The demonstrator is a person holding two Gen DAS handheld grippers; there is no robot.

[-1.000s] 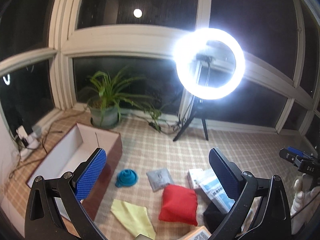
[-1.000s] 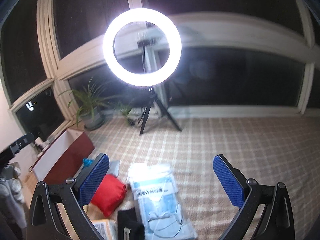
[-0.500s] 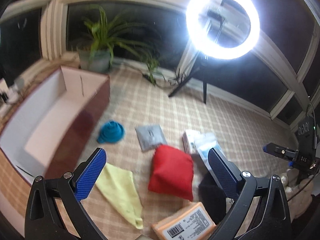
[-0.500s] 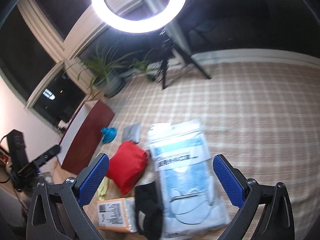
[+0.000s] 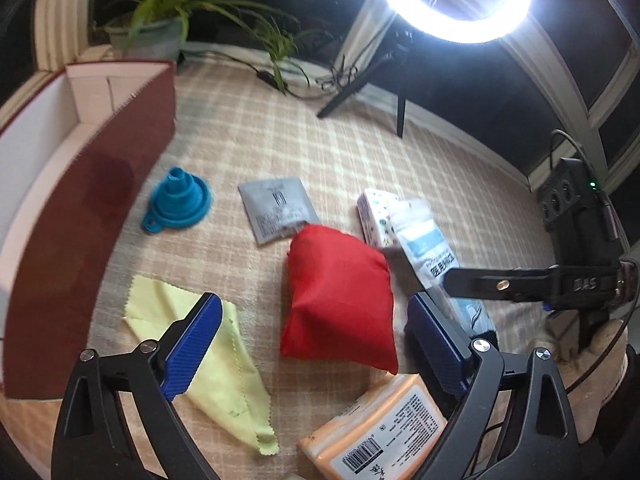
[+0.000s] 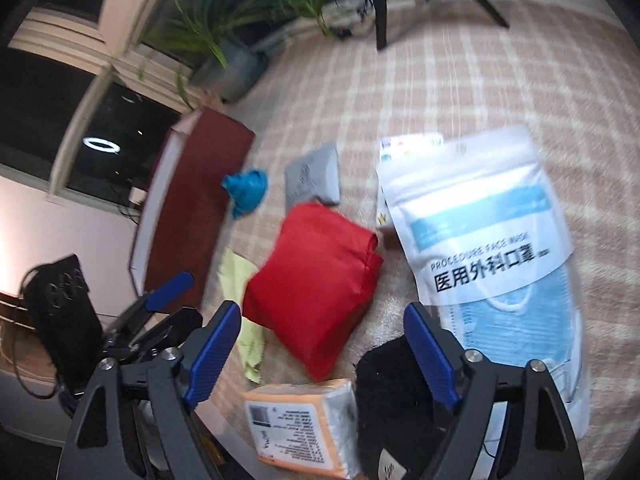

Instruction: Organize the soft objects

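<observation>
Both grippers hang over a checked woven mat with their jaws spread wide and nothing between them, so no item has been picked yet. The left gripper (image 5: 314, 344) frames the red pouch (image 5: 340, 300), a plump, smooth fabric cushion lying near the middle of the mat; that framing suggests it is the likely first pick. The right gripper (image 6: 322, 350) looks down on the same pouch (image 6: 316, 288) from the other side, with a black fabric bundle (image 6: 394, 396) just under its right finger. The soft things lie scattered close together, apparently laid out for sorting: a thin yellow cloth (image 5: 208, 364) with pinked edges lies flat towards the near edge, a flat grey sachet (image 5: 276, 208) sits beyond the pouch, and a glossy bag of face masks (image 6: 480, 248) partly covers a small printed tissue pack (image 5: 376, 208). An orange wrapped tissue pack (image 5: 380, 428) lies at the near edge. A ribbed blue rubber funnel (image 5: 180, 204) stands beside the open box (image 5: 100, 200), a dark red carton with a white interior along the mat's left edge, probably the place for the sorted items.
</observation>
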